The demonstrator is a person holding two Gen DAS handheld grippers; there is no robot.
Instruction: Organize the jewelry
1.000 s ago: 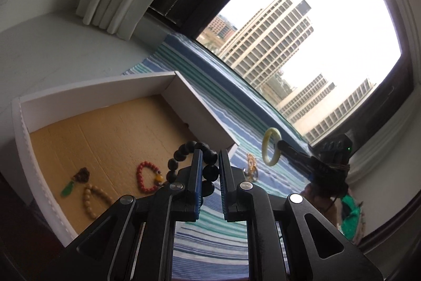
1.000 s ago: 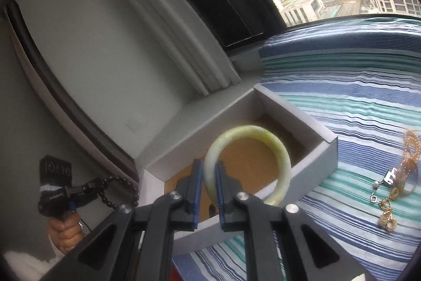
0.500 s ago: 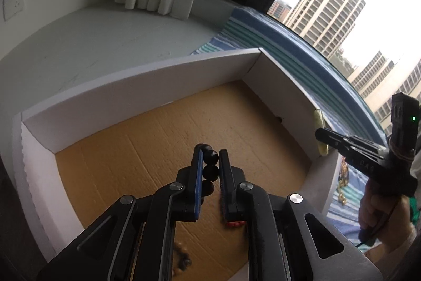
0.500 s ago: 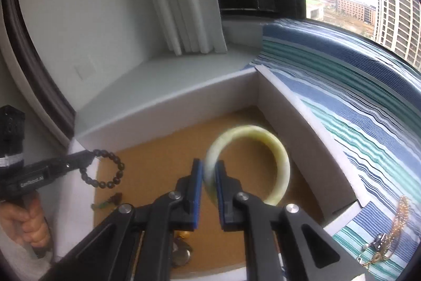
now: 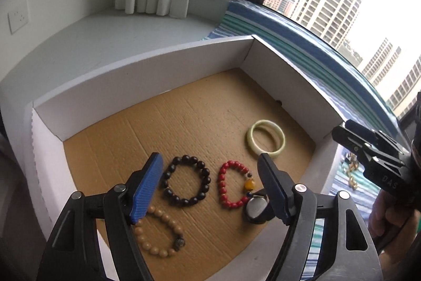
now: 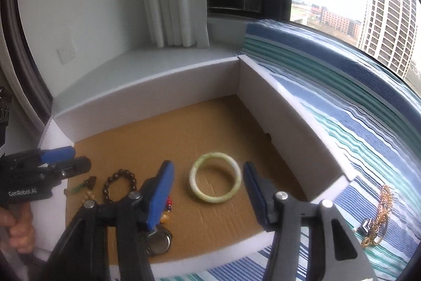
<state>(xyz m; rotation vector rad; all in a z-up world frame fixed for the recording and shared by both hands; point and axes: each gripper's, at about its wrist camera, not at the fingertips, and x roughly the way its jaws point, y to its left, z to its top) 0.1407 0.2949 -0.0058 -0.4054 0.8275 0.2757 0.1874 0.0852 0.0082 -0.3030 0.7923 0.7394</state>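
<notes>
left hand-held gripper (image 5: 210, 183) just opened, empty | right hand-held gripper (image 6: 208, 188) just opened, empty

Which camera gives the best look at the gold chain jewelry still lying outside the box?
The right wrist view: the gold chain jewelry lies unobstructed on the striped cloth. In the left wrist view only a small glint of it shows, mostly hidden behind the right gripper.

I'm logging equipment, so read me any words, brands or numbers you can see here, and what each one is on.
"GenRobot.AI": white print on the side of the left gripper, seen from the right wrist.
"DAS": white letters on the side of the right gripper, seen from the left wrist; the rest is cut off.
Watch face: no readable text.
Box, bracelets: no text.
</notes>
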